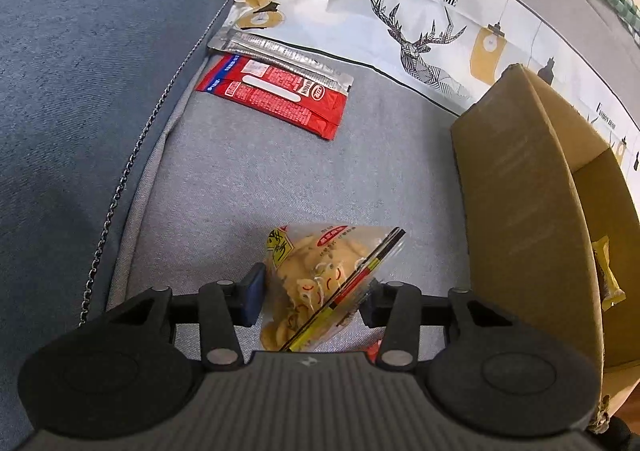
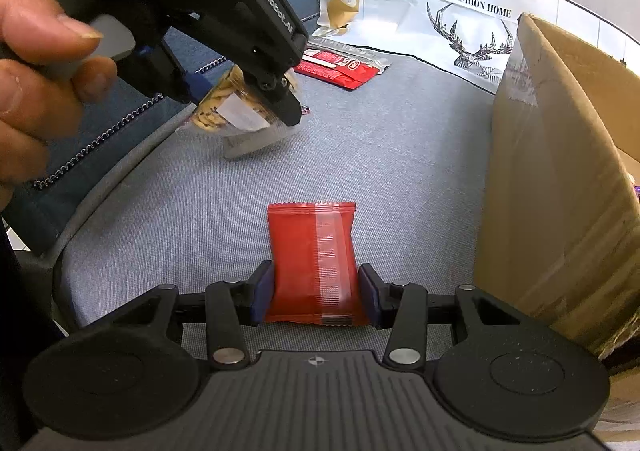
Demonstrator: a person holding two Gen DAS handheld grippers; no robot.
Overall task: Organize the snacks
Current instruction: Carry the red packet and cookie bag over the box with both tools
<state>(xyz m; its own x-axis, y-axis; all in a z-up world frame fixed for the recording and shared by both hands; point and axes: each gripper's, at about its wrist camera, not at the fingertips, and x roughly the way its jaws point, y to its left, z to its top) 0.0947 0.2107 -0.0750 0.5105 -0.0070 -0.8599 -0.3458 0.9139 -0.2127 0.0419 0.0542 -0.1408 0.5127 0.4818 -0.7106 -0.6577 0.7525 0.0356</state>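
My left gripper [image 1: 312, 293] is shut on a clear bag of yellow crackers [image 1: 320, 271], its blue pads pressing both sides. The right wrist view shows that same left gripper [image 2: 240, 99], held by a person's hand [image 2: 36, 63], carrying the cracker bag [image 2: 224, 107] just above the grey sofa seat [image 2: 360, 139]. My right gripper [image 2: 316, 287] is shut on a red snack packet [image 2: 312, 251], pinched at its lower half. An open cardboard box [image 1: 520, 211] stands on the right, seen as the box [image 2: 552, 171] beside the red packet.
Flat red packets [image 1: 276, 95] and a silver packet [image 1: 280, 51] lie at the back of the seat, against a printed deer bag [image 1: 400, 11]. A blue zippered cushion [image 1: 80, 91] rises on the left. A yellow packet [image 1: 608, 271] lies inside the box.
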